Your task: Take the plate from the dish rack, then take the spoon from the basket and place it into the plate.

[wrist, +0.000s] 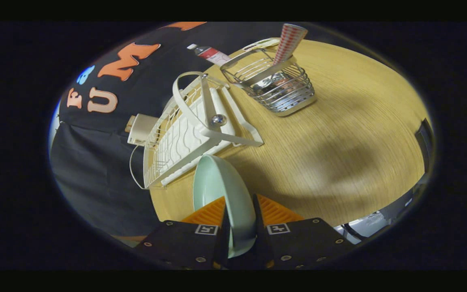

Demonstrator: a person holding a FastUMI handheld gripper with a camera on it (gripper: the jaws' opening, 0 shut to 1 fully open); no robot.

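You hold the gripper (239,211) rolled hard to one side, so the bench (339,134) runs tilted across the view, and the fingers (209,213) point forward over its wooden top. The jaws are drawn in close and clenched on the plate (221,186): one finger presses against its hollow inner face, the other against its back, with the rim held edge-on between them. The pale green plate stands up out of the jaws and reaches ahead of them, off the bench and clear of the dish rack (189,129). The white dish rack lies just beyond the plate's upper edge, near it but not touching, with a small metal ball on its end frame. Farther on, past the rack, stands the wire basket (278,87), with a red-checked paper cup (288,42) leaning out of it. The spoon inside the basket is too unclear to pick out. A bottle (209,52) lies behind the basket near the booth's wall.
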